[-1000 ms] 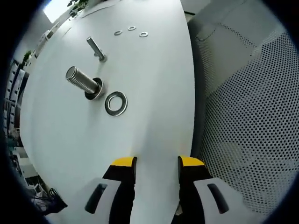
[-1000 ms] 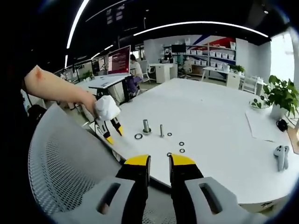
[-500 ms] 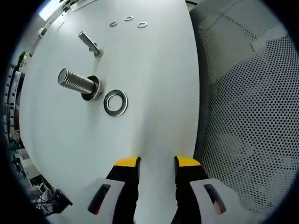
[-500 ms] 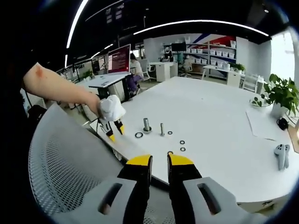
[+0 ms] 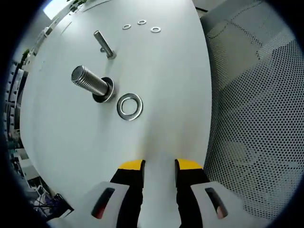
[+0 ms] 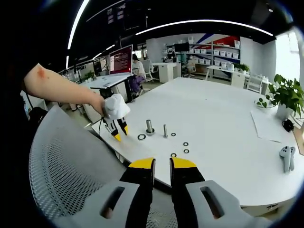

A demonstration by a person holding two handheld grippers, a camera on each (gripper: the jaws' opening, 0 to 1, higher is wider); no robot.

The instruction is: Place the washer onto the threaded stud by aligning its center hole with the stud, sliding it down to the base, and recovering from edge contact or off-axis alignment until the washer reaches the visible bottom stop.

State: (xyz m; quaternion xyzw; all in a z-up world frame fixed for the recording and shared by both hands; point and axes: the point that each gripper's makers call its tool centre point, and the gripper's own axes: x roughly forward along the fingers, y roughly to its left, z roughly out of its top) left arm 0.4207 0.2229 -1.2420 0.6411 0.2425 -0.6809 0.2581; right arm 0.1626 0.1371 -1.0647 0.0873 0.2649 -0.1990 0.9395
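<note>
A large steel washer (image 5: pixel 129 107) lies flat on the white table (image 5: pixel 156 76), just beside the base of a thick threaded stud (image 5: pixel 90 81) that stands upright. My left gripper (image 5: pixel 160 165) hovers short of the washer, open, with nothing between its yellow-tipped jaws. In the right gripper view the same washer (image 6: pixel 141 137) and thick stud (image 6: pixel 149 127) sit mid-table, and the left gripper (image 6: pixel 118 133) hangs close to their left in a white-gloved hand (image 6: pixel 114 107). My right gripper (image 6: pixel 162 164) stays back over the table's near edge, jaws narrowly apart and empty.
A thin stud (image 5: pixel 103 44) stands beyond the thick one, with three small washers (image 5: pixel 141 22) farther off. A grey mesh chair back (image 5: pixel 256 118) borders the table edge. A potted plant (image 6: pixel 280 97), a sheet of paper (image 6: pixel 266 128) and a controller (image 6: pixel 285 159) lie far right.
The left gripper has moved along the table edge toward the washer, and its jaws have narrowed. The right gripper's jaws have also drawn slightly closer. The washer has not moved.
</note>
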